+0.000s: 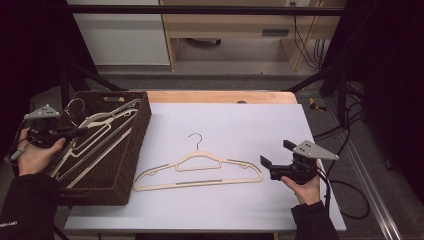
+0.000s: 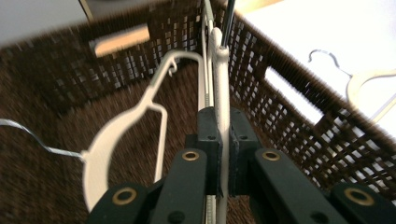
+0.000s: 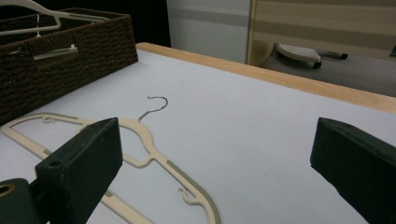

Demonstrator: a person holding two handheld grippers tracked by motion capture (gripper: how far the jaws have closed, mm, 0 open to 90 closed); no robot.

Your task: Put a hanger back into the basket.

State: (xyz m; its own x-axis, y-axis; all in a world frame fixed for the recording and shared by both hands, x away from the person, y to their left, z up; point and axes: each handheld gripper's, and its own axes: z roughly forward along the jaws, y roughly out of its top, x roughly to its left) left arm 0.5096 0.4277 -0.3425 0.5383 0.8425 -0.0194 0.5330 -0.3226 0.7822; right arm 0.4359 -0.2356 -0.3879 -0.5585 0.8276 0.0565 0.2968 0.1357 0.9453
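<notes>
Gripping a cream hanger (image 2: pixel 219 84) edge-on, the left gripper (image 2: pixel 223 154) has its jaws closed flat on the thin bar, which runs straight ahead from between the pads, inside the basket (image 2: pixel 299 100). The right gripper (image 3: pixel 219 154) rests with its jaws wide apart and nothing between them; a second hanger (image 3: pixel 154 158) lies flat on the tabletop (image 3: pixel 261 121) just ahead of and below its left jaw.

Risks from here:
- Snagging. More hangers (image 2: pixel 116 135) lie just left of the closed jaws, with one wire hook (image 2: pixel 28 135) farther left. Lifting the held hanger could drag a neighbour along if hooks or notched shoulders interlock.
- Slipping. The grip bears on a narrow, smooth bar; the long unsupported length ahead of the jaws could pivot or slide between the pads.
- Catching. The basket wall to the right of the jaws is an open weave with a cut-out handle; a hook tip could lodge in it.

Materials and shapes:
- Hangers: flat, slim, cream plastic, with darker strips along the shoulders, small notches and bent metal hooks.
- Basket: dark brown woven fibre, rectangular, rough, with straight walls.
- Tabletop: smooth pale sheet with a wooden edge beyond the jaws.
</notes>
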